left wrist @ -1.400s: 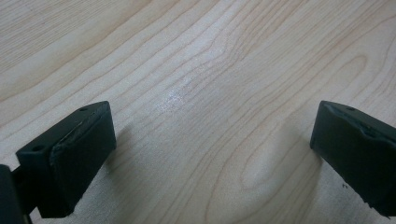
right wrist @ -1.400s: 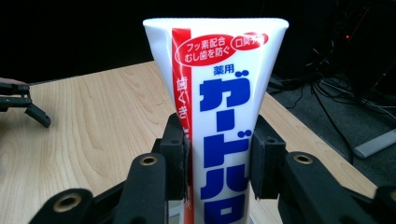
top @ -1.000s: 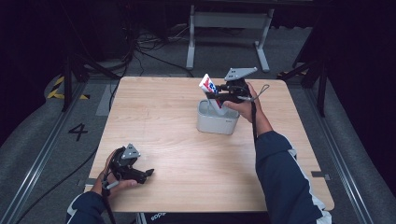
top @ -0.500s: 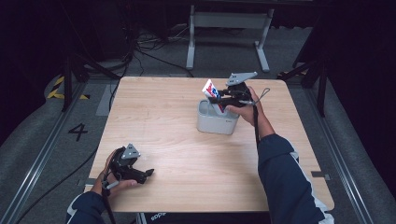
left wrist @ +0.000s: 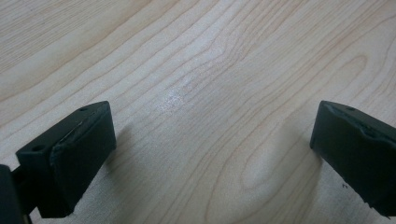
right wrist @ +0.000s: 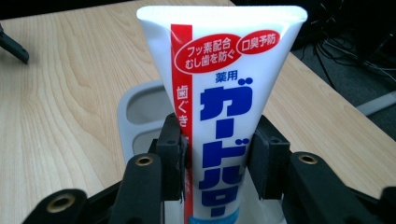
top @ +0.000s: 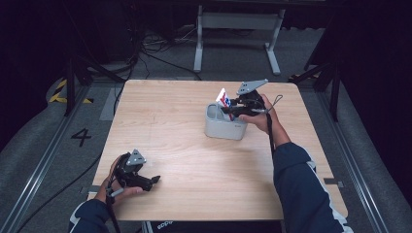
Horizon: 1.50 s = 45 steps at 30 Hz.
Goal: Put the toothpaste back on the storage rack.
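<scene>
Toothpaste tube (right wrist: 224, 107) upright in grey holder (top: 224, 127), clamped by right tool (right wrist: 217, 158), left tool (left wrist: 210, 154) open over table (top: 175, 121)

We see a pale wooden bench (top: 184, 131) with a plain grain and squared corners, standing on a grey floor (top: 43, 145). A grey holder (top: 224, 125) with open compartments sits directly on it, right of centre toward the far edge. Near the front left corner, a hand (top: 119, 187) rests on the wood.
</scene>
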Tool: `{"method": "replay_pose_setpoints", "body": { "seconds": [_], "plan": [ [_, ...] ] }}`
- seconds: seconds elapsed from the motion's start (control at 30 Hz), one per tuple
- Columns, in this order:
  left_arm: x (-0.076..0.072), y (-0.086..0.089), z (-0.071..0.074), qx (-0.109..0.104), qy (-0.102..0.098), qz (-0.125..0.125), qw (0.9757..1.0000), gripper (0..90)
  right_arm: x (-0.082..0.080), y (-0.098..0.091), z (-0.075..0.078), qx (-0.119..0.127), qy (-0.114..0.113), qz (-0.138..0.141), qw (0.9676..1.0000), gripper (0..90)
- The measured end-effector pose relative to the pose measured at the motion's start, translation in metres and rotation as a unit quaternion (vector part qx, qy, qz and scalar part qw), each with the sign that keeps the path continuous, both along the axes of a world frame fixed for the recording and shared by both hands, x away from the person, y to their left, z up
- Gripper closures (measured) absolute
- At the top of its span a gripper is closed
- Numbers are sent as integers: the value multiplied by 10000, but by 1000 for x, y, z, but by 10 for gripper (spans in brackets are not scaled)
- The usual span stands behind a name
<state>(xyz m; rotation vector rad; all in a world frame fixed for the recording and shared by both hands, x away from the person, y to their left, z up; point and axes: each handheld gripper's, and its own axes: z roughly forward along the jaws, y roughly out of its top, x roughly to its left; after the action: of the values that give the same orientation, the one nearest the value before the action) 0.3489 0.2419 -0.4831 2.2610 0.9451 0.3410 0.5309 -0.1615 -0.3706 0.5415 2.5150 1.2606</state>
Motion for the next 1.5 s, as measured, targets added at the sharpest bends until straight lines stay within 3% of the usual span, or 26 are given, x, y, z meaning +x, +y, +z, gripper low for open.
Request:
{"method": "replay_pose_setpoints", "body": {
  "seconds": [0.2,1.1,1.5],
  "plan": [
    [0,0,0,-2,0,19,10000,5,-2,-5,-6,-166,43,-17,9999,619],
    [0,0,0,-3,-4,0,10000,5,-10,-15,-4,-120,-53,-37,9999,617],
    [0,0,0,2,-2,0,10000,5,-13,-16,-4,-102,-138,-192,9997,601]
  ]
}}
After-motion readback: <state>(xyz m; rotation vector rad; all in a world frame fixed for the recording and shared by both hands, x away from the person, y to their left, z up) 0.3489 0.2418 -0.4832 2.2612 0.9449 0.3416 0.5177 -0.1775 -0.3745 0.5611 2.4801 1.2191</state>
